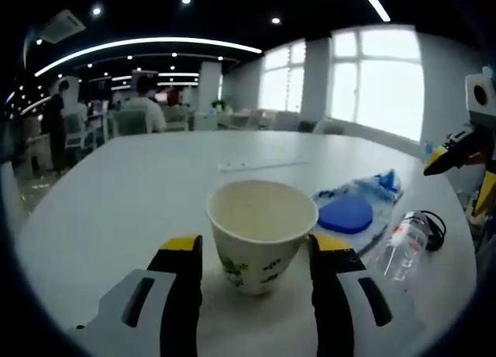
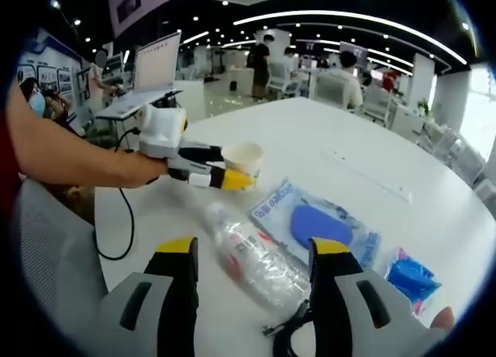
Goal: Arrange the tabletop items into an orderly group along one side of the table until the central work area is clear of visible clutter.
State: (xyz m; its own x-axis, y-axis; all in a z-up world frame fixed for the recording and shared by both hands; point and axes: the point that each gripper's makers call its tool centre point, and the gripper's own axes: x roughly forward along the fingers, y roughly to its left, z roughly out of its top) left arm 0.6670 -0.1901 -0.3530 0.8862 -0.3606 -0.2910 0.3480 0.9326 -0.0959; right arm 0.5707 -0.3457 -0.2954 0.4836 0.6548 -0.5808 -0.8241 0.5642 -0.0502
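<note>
In the left gripper view, the left tool point(image 1: 257, 252) stands with its jaws apart on either side of a paper cup point(image 1: 262, 231); the yellow tips sit close to the cup's wall, but whether they press it I cannot tell. Taking the cup as landmark: just beyond it to the right lies a clear bag with a blue pad point(image 1: 350, 213), and on the near side of that bag a crushed clear plastic bottle point(image 1: 401, 247) with a black cable point(image 1: 434, 227) at its neck. Far behind the cup a thin white strip point(image 1: 260, 165) rests on the worktop point(image 1: 132, 194). To do this step well, I judge the jaws should close gently low on the cup, since thin paper buckles, then carry it upright to the chosen edge.

In the right gripper view, the right tool point(image 2: 252, 252) hangs open above the bottle, holding nothing. The cup sits beyond the bottle, with the left tool around it and a person's forearm point(image 2: 70, 152) behind. A small blue packet point(image 2: 411, 276) lies beyond the bag, away from the cup.

The worktop is white, smooth and round-edged, in a large open office with ceiling lights, windows, chairs and seated people.
</note>
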